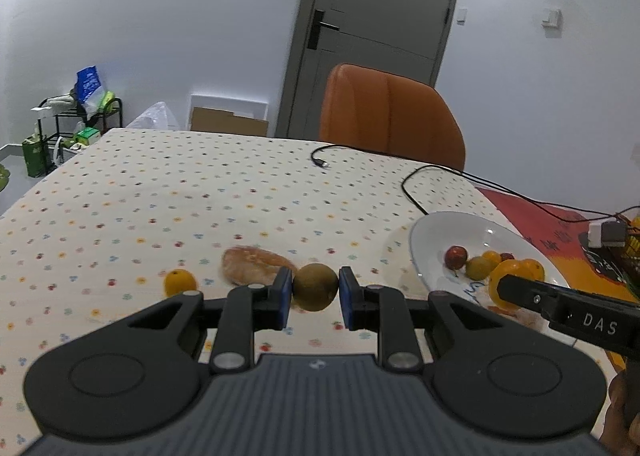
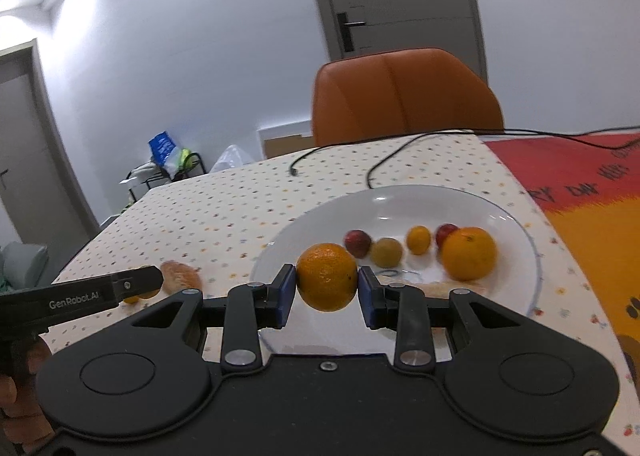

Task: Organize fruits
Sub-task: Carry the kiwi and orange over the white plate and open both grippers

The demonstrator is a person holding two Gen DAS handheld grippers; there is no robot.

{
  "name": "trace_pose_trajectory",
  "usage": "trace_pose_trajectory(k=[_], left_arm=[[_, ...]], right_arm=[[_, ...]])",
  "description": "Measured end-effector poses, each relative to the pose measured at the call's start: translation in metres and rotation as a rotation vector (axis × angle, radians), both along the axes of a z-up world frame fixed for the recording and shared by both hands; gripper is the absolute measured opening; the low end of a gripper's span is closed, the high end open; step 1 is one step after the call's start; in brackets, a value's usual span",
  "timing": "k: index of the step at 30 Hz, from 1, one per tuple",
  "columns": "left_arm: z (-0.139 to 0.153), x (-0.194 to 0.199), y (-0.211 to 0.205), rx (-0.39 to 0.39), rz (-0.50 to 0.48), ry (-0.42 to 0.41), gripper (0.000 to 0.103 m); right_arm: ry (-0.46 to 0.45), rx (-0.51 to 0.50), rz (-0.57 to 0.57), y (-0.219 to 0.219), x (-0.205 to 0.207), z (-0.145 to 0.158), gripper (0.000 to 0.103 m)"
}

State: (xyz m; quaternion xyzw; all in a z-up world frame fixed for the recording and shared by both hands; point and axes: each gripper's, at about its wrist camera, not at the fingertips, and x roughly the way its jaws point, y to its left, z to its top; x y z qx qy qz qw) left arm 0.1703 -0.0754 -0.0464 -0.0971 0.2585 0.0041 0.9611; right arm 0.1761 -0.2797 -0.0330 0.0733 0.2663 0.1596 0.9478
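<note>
My left gripper (image 1: 315,288) is shut on a round brown-green fruit (image 1: 315,287), held above the dotted tablecloth. Just behind it lie a bread roll (image 1: 256,269) and a small orange (image 1: 179,282). My right gripper (image 2: 327,277) is shut on an orange (image 2: 327,277) over the near rim of the white plate (image 2: 516,296). On the plate sit a large orange (image 2: 468,254), a small yellow fruit (image 2: 418,240), a brownish fruit (image 2: 386,252) and two red fruits (image 2: 357,242). In the left wrist view the plate (image 1: 432,240) is at the right.
An orange chair (image 1: 390,116) stands at the table's far side. Black cables (image 1: 416,184) run across the cloth behind the plate. A red and yellow mat (image 2: 592,196) covers the right of the table. A shelf with bags (image 1: 84,112) stands at far left.
</note>
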Motion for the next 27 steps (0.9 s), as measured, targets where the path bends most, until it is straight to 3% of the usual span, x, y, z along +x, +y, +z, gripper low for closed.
trace_pose_trajectory(k=[13, 27], left_arm=[[0.007, 0.009, -0.032, 0.027, -0.059, -0.019, 0.023], [0.01, 0.019, -0.061, 0.062, -0.114, -0.026, 0.023]], right_arm=[[-0.012, 0.022, -0.07, -0.033, 0.006, -0.005, 0.032], [-0.011, 0.067, -0.116, -0.058, -0.004, -0.009, 0.045]])
